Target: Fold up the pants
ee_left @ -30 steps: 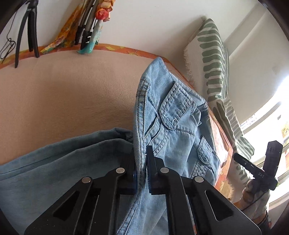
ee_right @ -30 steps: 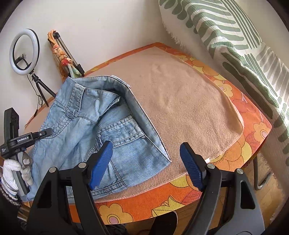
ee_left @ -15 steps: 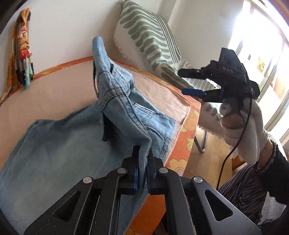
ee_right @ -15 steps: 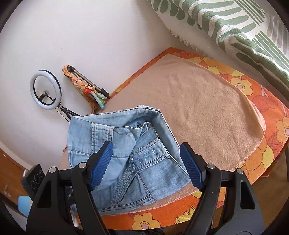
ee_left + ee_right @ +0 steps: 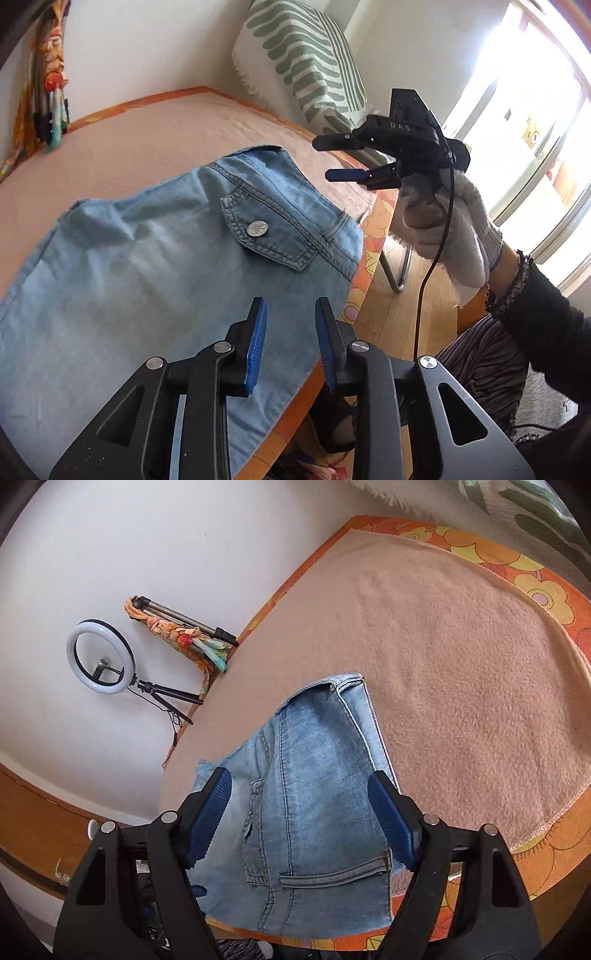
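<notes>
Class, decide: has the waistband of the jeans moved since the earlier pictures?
Yes. The waistband, earlier lifted toward the striped pillow, now lies flat on the tan blanket; the left hand-held gripper has opened.
</notes>
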`<state>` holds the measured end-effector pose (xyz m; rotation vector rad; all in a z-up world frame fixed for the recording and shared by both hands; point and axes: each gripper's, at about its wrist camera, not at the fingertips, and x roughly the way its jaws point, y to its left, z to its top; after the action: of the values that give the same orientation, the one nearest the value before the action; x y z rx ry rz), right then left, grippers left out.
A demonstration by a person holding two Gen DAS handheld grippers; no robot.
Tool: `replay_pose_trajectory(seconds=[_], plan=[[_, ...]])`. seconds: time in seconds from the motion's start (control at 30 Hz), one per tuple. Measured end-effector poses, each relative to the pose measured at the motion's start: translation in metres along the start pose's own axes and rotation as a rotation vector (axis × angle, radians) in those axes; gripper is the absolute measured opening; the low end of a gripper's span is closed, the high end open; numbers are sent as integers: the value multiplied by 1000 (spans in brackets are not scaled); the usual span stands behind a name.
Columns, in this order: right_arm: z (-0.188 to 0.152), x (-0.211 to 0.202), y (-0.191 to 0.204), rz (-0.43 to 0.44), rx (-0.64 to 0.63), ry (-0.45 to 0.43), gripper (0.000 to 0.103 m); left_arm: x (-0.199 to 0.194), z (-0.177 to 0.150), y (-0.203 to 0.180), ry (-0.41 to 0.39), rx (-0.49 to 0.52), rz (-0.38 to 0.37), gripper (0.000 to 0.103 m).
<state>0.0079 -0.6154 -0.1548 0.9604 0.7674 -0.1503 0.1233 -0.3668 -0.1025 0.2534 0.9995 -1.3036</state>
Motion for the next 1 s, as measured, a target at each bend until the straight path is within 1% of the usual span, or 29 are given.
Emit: replay_pose_trajectory(seconds=[0.03,0.07,0.1,0.13,0.2,0.27,0.33,0.4,0.43,0.53,0.6,0.67,0.7,0.8,0.9,1.0], plan=[[3,2,5,-52,-41,-3,80,-10,0,7,-8,-34,-6,26],[6,5,10,-84,-83,-6,80,-23,-1,16,-23,-62,4,27],[8,8,16,-97,-114,0,80,-35,-4,21,-43,-77,16,28],[11,12,20,-111,-136,9,80,-46,-8,23,-63,-78,42,30],[17,20,24,-204,-174,-2,80,-68,-21,32,-98,-80,127,31],[23,27,23,-289,-192,-10,78,-86,-30,47,-117,-100,186,31],[24,32,37,-285,-253,-21,77,-101,-40,65,-139,-150,237,31],[20,36,61,-255,-346,-24,77,-111,-53,84,-147,-202,307,35],[17,40,75,-238,-394,-20,77,-114,-59,93,-149,-227,330,35],[4,60,116,-174,-515,13,77,-127,-79,118,-157,-296,377,35],[-6,76,141,-136,-590,41,76,-136,-91,129,-167,-319,409,35],[-15,93,161,-126,-656,69,76,-146,-101,138,-173,-337,438,37],[-20,103,170,-126,-688,83,76,-153,-106,142,-177,-350,450,40],[-34,132,192,-126,-772,138,74,-169,-122,158,-195,-398,467,41],[-48,159,210,-171,-871,172,74,-182,-138,175,-209,-452,490,41],[-53,183,218,-213,-924,192,74,-188,-153,191,-207,-507,483,41]])
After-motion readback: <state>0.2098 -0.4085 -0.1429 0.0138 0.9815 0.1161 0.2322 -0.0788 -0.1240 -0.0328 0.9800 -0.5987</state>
